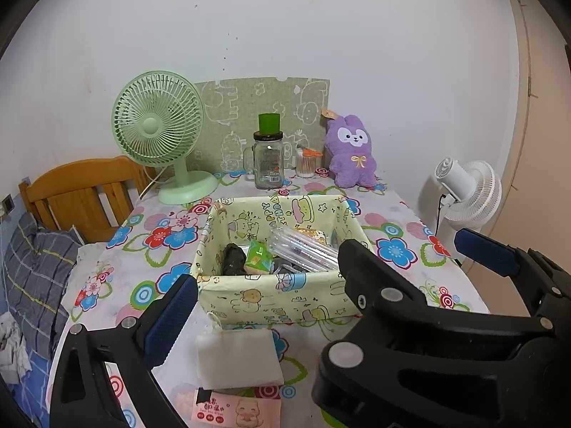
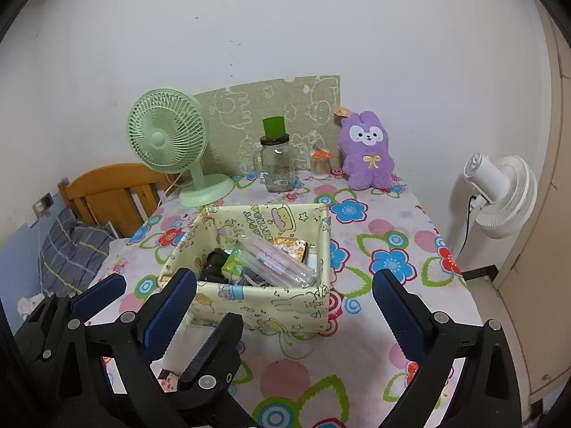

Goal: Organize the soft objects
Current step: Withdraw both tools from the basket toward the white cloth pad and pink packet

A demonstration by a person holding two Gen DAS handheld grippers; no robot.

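While both tools, left (image 1: 328, 278) & right (image 2: 285, 306), gape empty over the box (image 2: 257, 299), I judge next: grab plush (image 2: 367, 153), needs long reach.

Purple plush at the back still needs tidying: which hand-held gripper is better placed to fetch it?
Probably the right hand-held gripper. The purple plush stands at the table's back right, beyond the fabric box; the left hand-held gripper, also open and empty, sits farther left.
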